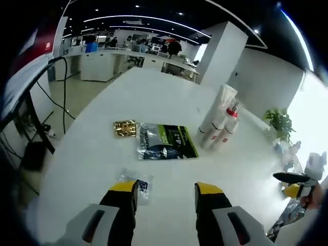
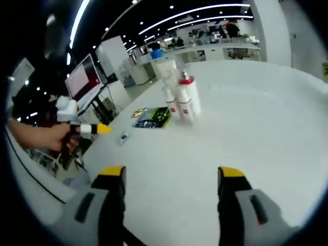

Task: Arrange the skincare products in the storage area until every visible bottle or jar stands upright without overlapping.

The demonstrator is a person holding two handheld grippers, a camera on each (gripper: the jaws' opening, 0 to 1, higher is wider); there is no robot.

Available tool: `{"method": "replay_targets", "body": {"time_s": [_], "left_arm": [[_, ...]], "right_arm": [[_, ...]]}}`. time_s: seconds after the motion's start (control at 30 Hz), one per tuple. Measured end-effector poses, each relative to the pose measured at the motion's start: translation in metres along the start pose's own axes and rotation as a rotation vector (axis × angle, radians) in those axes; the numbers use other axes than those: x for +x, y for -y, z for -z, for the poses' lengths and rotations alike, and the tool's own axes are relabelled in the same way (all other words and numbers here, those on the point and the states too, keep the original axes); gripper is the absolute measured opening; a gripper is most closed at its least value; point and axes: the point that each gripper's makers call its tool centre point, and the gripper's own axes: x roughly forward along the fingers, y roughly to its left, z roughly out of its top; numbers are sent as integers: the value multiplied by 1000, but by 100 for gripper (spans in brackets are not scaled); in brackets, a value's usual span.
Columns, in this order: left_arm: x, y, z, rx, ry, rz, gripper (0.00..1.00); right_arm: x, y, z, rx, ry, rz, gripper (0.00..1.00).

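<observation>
Hovering over the white tabletop [image 1: 102, 148] with both tongs wide open, gripping nothing – left tongs [image 1: 165, 192], right tongs [image 2: 171, 177]; skincare bottles [image 1: 219, 123] clustered upright beside the green packet [image 1: 166, 141].

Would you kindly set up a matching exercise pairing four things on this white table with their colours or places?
Things:
1. gold packet
2. dark sachet
3. bottles
4. clear packet

Descriptions:
A. white with red, standing in a cluster
B. flat, black with a green panel
C. nearest the left gripper's jaws
D. shiny, lying beside the dark sachet

Pairs: 1-D, 2-B, 3-A, 4-C
</observation>
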Motion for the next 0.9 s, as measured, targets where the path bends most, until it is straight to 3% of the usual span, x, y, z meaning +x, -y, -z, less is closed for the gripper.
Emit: {"method": "replay_targets", "body": {"time_s": [0.1, 0.27, 0.43, 0.9], "left_arm": [[7, -13, -9, -60, 32, -31, 46], [23, -23, -12, -63, 33, -32, 45], [34, -18, -13, -146, 39, 0, 43], [77, -20, -18, -145, 10, 30, 40]], "right_arm": [[-9, 1, 7, 2, -4, 9, 74], [-22, 5, 21, 9, -26, 38, 73], [-30, 8, 24, 12, -35, 64, 72], [-35, 0, 36, 34, -62, 119, 71]]}}
